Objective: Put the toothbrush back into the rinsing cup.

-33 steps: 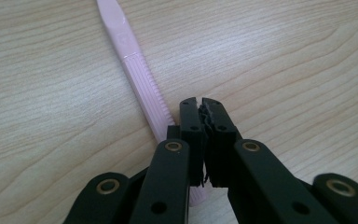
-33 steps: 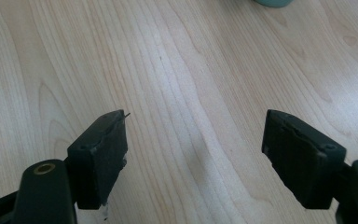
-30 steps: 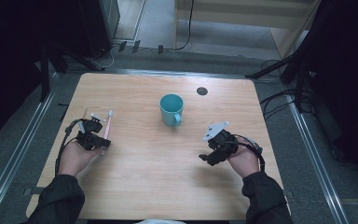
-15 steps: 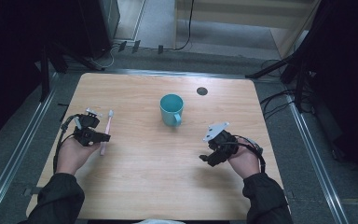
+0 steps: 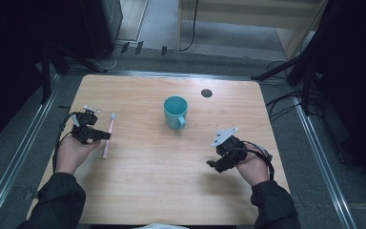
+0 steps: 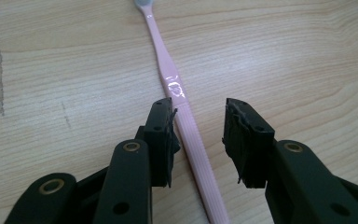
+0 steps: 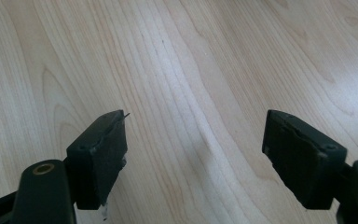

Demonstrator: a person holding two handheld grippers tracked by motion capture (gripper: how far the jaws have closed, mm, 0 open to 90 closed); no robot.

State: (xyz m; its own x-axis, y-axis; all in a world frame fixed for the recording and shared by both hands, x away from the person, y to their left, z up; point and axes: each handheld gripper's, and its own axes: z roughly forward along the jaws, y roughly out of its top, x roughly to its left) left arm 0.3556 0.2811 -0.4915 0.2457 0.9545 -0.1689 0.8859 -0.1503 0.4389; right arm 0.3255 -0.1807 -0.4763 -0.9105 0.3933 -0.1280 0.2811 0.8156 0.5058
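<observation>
Toothbrush (image 5: 108, 135), pink, lies flat on the wooden tabletop (image 5: 171, 181) near its left edge, about midway between the far and near edges, bristle head toward the far edge. We see the left gripper (image 5: 106, 136) just beside it in the high view, tips at the handle's left side, held by the person's left hand (image 5: 71, 153). In the left gripper view the toothbrush (image 6: 186, 126) runs from the top of the picture down between the 2 black jaws; the left gripper (image 6: 199, 140) has its jaws parted and they have just been opening, the handle lies between them close against the left pad and clear of the right pad, so we read it as released, resting on the wood. White marking shows on the handle just above the jaws. Teal mug (image 5: 175, 112) stands upright around the tabletop's middle, toward the far edge, handle facing the near edge, well apart from the toothbrush. Small dark round spot (image 5: 206, 93) sits near the far edge, right of the mug. Right gripper (image 5: 212, 163) hovers near the right edge with the right hand (image 5: 252, 167); in the right gripper view its jaws (image 7: 196, 158) stand spread wide over bare wood with nothing between them.
</observation>
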